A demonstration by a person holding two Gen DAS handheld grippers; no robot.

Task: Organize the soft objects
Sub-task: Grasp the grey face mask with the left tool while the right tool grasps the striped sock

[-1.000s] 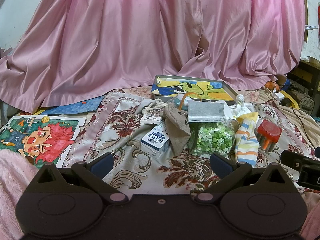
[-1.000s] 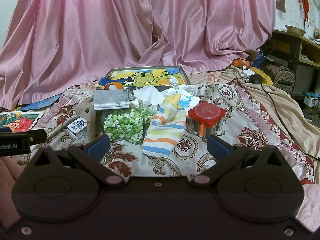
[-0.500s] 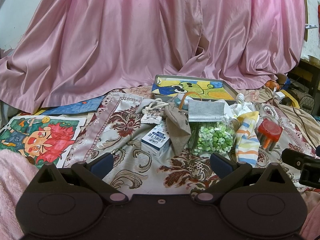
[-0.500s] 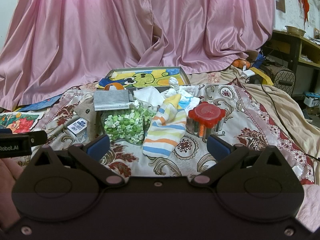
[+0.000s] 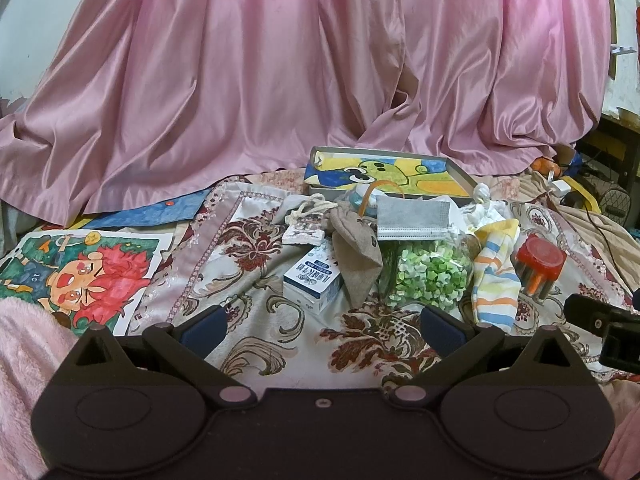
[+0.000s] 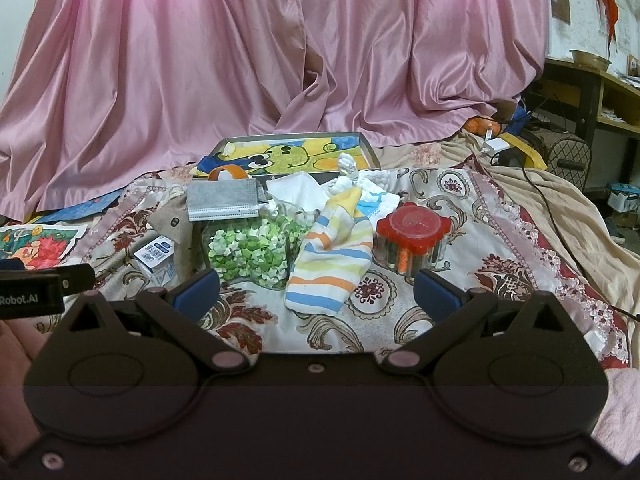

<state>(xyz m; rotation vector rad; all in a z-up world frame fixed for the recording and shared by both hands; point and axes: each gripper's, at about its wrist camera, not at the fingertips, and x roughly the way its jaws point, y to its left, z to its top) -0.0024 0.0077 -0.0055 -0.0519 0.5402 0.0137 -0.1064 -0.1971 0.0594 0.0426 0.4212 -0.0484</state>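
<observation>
Two grippers hang back from the pile, and almost nothing has shifted over the last second; both views hold nearly as they were. Left gripper (image 5: pixel 320 322) has its jaws spread wide and empty, short of the milk carton (image 5: pixel 313 285) and grey pouch (image 5: pixel 357 259). Right gripper (image 6: pixel 316 290) is just as wide and empty, lined up on the striped sock (image 6: pixel 332 256) draped against the jar of green bits (image 6: pixel 252 249). Grey mask (image 6: pixel 223 201) lies on top; white cloths (image 6: pixel 362 188) behind, possibly socks. Tray (image 6: pixel 366 148) waits beyond. Sorting hasn't begun.
</observation>
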